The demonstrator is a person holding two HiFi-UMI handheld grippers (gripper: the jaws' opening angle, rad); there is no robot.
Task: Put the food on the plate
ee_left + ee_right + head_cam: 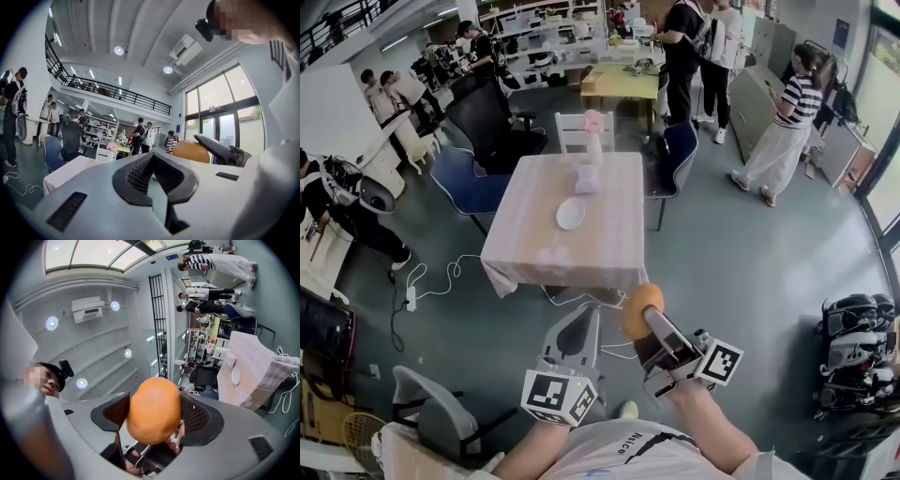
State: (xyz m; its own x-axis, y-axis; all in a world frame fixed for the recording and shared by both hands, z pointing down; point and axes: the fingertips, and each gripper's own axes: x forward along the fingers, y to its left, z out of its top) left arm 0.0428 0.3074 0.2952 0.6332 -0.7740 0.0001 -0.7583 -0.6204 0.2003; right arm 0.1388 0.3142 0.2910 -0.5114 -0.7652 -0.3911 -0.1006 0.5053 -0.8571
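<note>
A round orange food item (641,307) is clamped between the jaws of my right gripper (643,315), held up in the air in front of the person. In the right gripper view the orange food (153,408) fills the gap of the right gripper (154,412). My left gripper (584,321) is beside it on the left, shut and holding nothing; the left gripper (153,172) sees the orange food (190,151) to its right. A white plate (570,214) lies on the cloth-covered table (534,234) well ahead of both grippers; the plate (236,376) also shows in the right gripper view.
A pink and white object (587,173) stands on the table behind the plate. Chairs ring the table: a blue one (469,185), a white one (579,129), another blue one (679,155). Cables (441,277) lie on the floor. A grey chair (431,412) is near left. People (787,122) stand beyond.
</note>
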